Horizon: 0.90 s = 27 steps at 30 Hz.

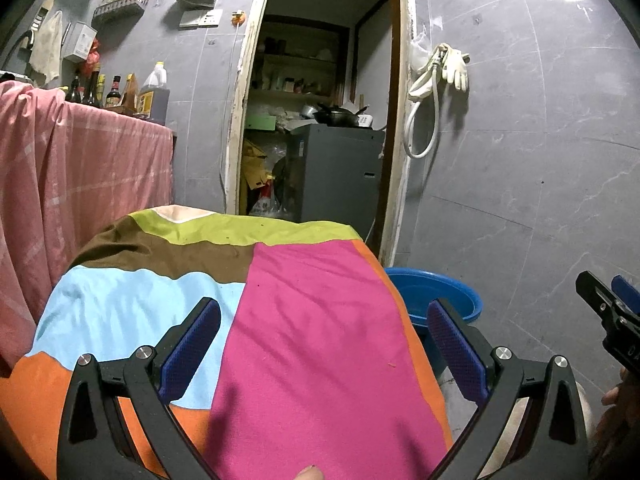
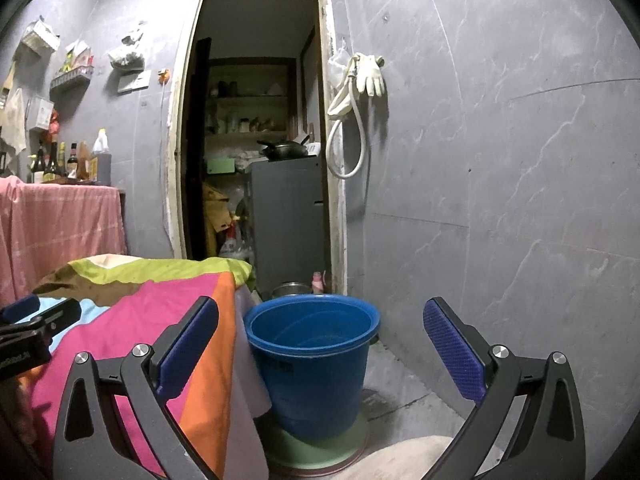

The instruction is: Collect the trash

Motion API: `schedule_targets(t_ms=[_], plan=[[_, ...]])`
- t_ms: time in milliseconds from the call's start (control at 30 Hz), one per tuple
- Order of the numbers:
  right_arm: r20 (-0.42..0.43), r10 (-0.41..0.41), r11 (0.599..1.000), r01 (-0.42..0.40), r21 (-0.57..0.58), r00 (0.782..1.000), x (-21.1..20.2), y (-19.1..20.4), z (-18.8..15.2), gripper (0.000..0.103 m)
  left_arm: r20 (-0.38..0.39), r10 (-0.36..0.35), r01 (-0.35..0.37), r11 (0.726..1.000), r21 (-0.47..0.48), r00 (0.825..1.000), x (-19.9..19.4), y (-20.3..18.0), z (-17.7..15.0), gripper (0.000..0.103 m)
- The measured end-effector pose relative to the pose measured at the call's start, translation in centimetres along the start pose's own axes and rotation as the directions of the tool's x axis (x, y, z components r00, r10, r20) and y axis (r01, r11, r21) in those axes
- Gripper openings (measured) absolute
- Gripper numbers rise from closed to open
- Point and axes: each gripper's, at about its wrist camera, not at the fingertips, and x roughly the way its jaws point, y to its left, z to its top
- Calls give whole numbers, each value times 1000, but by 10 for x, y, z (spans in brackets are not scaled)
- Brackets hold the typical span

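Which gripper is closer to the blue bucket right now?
Right. The right gripper faces the blue bucket head-on, open, with the bucket framed between its fingers. The left gripper hovers open over the colourful cloth on the table, with the bucket off to its right, past the table edge.

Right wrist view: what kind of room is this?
Probably a home kitchen or utility room: dark sauce bottles on a pink-draped counter, a black wok through the doorway, and a blue plastic bucket on the floor.

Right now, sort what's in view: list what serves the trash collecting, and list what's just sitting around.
For the job: blue bucket, left gripper and right gripper, both open.

Just around: colourful cloth, white gloves, hose, sauce bottles, pink cloth.
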Motion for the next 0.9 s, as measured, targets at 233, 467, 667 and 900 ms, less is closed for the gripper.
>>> schedule_targets(t_ms=[233, 467, 667, 900], plan=[[3, 5, 1000, -5, -1, 1000, -2, 2, -1, 103, -2, -4, 4, 1000, 0, 1000, 0, 2, 0, 101], [1, 4, 1000, -4, 2, 1000, -3, 3, -1, 103, -3, -4, 4, 1000, 2, 1000, 1, 2, 1, 101], [2, 2, 1000, -2, 1, 1000, -3, 4, -1, 103, -5, -4, 4, 1000, 2, 1000, 1, 2, 1, 101], [0, 3, 1000, -3, 1, 1000, -2, 4, -1, 103, -3, -5, 5, 1000, 1, 1000, 1, 2, 1, 101]])
